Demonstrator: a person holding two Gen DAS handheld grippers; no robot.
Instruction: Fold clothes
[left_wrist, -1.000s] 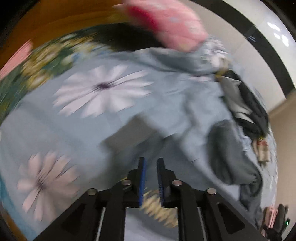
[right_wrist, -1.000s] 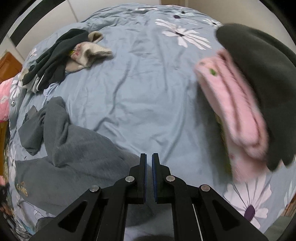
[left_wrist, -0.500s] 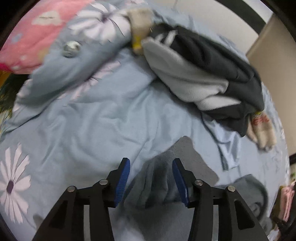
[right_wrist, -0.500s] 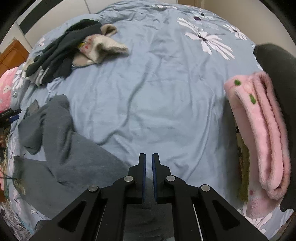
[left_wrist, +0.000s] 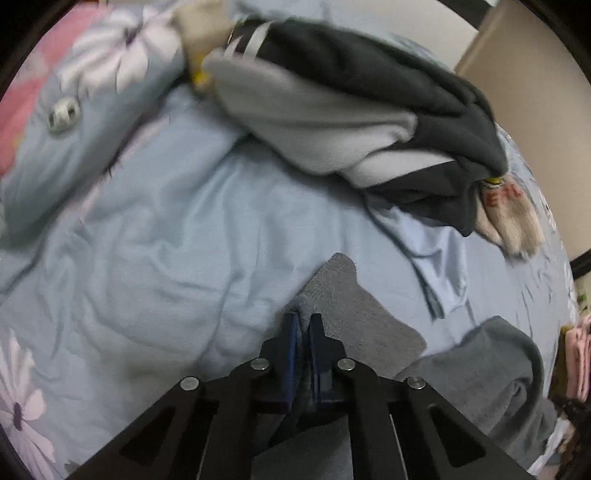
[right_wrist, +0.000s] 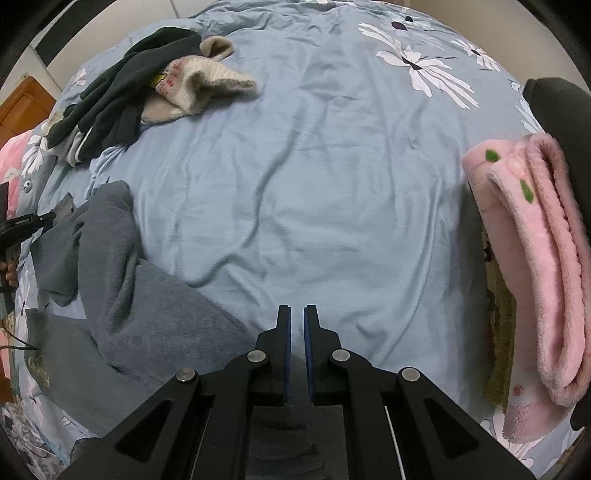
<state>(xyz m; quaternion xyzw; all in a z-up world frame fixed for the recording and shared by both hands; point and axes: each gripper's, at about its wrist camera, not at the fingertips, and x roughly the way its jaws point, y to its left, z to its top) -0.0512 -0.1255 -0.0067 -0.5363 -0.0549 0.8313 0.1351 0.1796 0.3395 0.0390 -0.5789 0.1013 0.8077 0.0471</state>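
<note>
Moved since a second ago: left gripper (left_wrist: 303, 325) swung across the bed from the flowered stretch to the grey garment (left_wrist: 365, 317); its jaws stood wide around a fold half a second ago and are now pinched together on it. Right gripper (right_wrist: 297, 321) barely shifted.
Left gripper: clamped on a ridge of grey cloth that pokes up between the blue pads (left_wrist: 292, 332); the garment's flat corner lies just ahead and right of the tips.
Ahead of left gripper: bare blue sheet (left_wrist: 155, 236); farther up, well apart, a dark-and-white pile (left_wrist: 354, 110) with a cream knit (left_wrist: 506, 225) at its right end.
Right gripper: jaws together; grey cloth runs under the fingers, but whether any is pinched I cannot tell.
Garment from the right view: spread left of and beneath the right gripper (right_wrist: 147, 325), bunched, with a sleeve reaching up-left.
Far right of right gripper: folded pink fleece (right_wrist: 535, 258), well apart.
Step in hand: judged as taking hold of the garment's edges before spreading or folding.
Next move calls for: likely lifting both held points and drawing them apart onto the open sheet ahead.
Containers: none visible; clothes lie straight on the bed.
</note>
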